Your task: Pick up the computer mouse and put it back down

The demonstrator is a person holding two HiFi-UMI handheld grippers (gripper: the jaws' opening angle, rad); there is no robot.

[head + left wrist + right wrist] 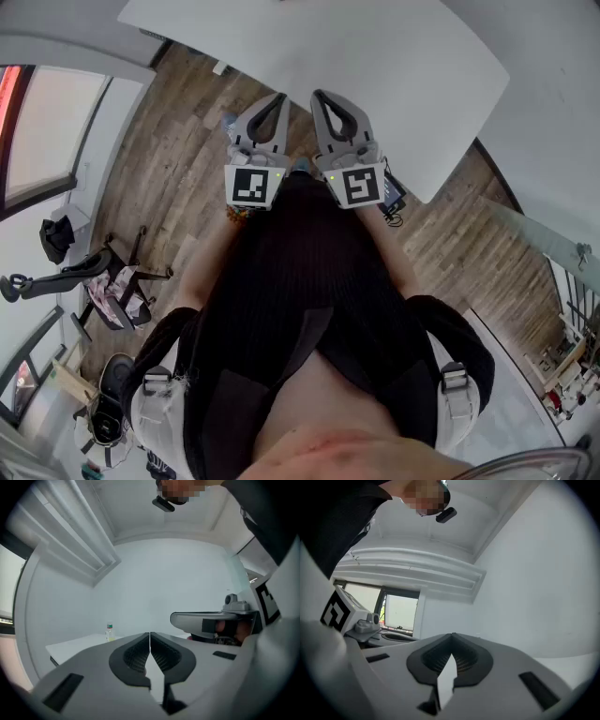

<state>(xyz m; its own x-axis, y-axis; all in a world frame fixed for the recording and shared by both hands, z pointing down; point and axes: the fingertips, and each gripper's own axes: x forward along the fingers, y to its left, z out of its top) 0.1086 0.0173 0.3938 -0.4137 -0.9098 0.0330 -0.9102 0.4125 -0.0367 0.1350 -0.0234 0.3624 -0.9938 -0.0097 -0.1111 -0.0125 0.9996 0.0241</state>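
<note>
You hold both grippers in close to your body at the near edge of the desk [375, 56], and neither is doing any work yet. The left gripper [278, 97] points level across the desk, its fingers [133, 654] clenched tip to tip on nothing. The right gripper [318, 96], just beside it, is also clenched and empty, and it is aimed slightly upward at the wall [543, 573] beyond the desk. The mouse shows in no view. The part of the desk seen from above is bare white, and the only thing the left gripper view finds on it is a small bottle [109, 632] near the desk's far edge. So the step in hand looks like finding the mouse and starting the reach; the task itself seems not begun. Look along the desk first, since your head is tipped down at your own chest and the floor [178, 159] beside the desk. Once you see the mouse, use the gripper on its side of the desk. Release that gripper's fingers wide before you come near, and tip them down toward the desk top, because level fingers would likely skate over a low, rounded shell. Close across the mouse's narrower sides, low on its body, and lift only a little off the desk.
</note>
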